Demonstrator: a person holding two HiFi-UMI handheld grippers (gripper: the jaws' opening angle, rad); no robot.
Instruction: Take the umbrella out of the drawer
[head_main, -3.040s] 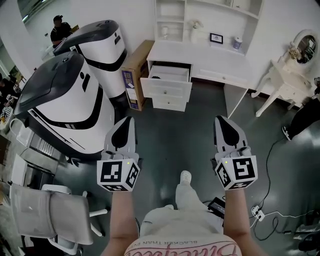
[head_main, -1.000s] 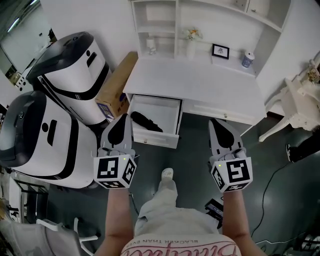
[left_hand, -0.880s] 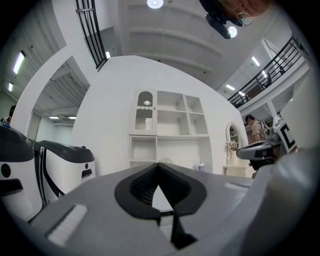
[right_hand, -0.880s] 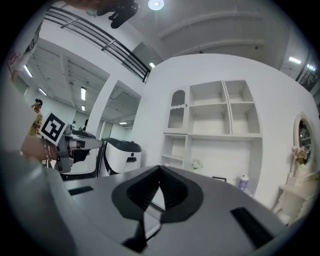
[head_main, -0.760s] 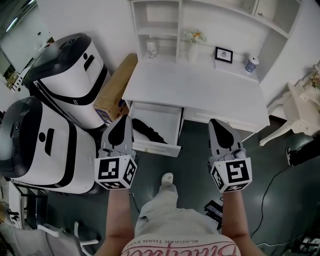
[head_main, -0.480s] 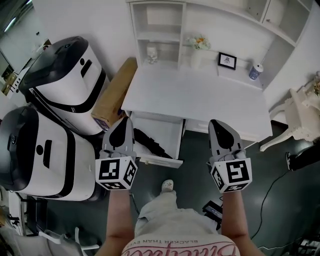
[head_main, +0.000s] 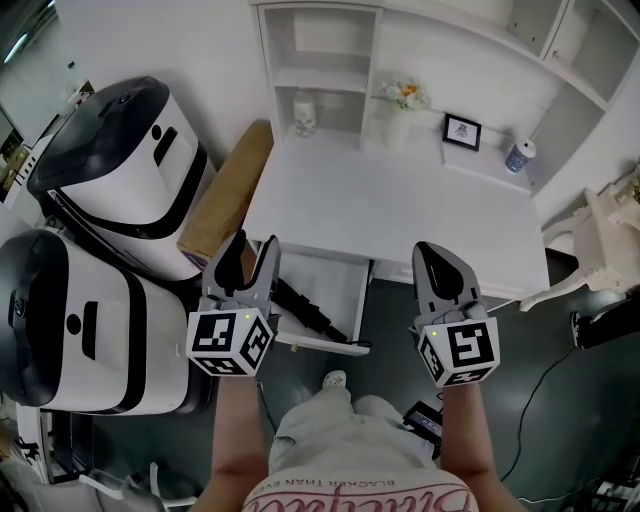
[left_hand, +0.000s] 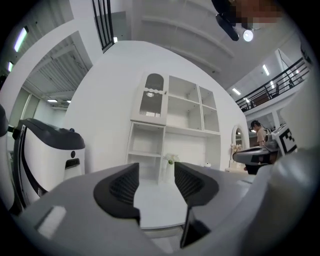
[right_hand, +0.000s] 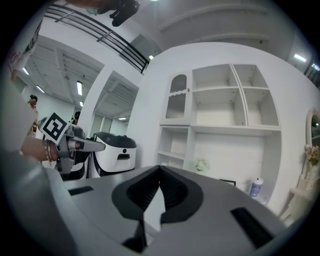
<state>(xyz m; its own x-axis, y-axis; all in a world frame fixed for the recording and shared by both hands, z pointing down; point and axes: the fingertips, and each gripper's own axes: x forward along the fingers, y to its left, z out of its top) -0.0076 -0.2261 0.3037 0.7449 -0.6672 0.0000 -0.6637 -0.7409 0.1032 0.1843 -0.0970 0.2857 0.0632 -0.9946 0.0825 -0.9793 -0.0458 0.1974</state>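
Looking light & stiff w/ slick fabric, folded umbrella (head_main: 305, 308) in drawer (head_main: 322, 344) wants mid-body grab; left gripper (head_main: 250, 250) jaws just opening, empty; right gripper (head_main: 437, 262) clenched, empty.

Drawer (head_main: 338, 283): white, set under the left end of the white desk (head_main: 400, 195). It is pulled out towards the viewer and stands open. Seen from above in the head view, the pale inner floor is exposed, and the front panel shows only as a thin white edge along the near side. The drawer's left part is hidden in that view.

Umbrella (head_main: 306, 309): black, folded down to a short, slim bundle. It is laid flat on the drawer floor and set diagonally. One end points towards the back left; the other lies close to the front panel, right of its middle.
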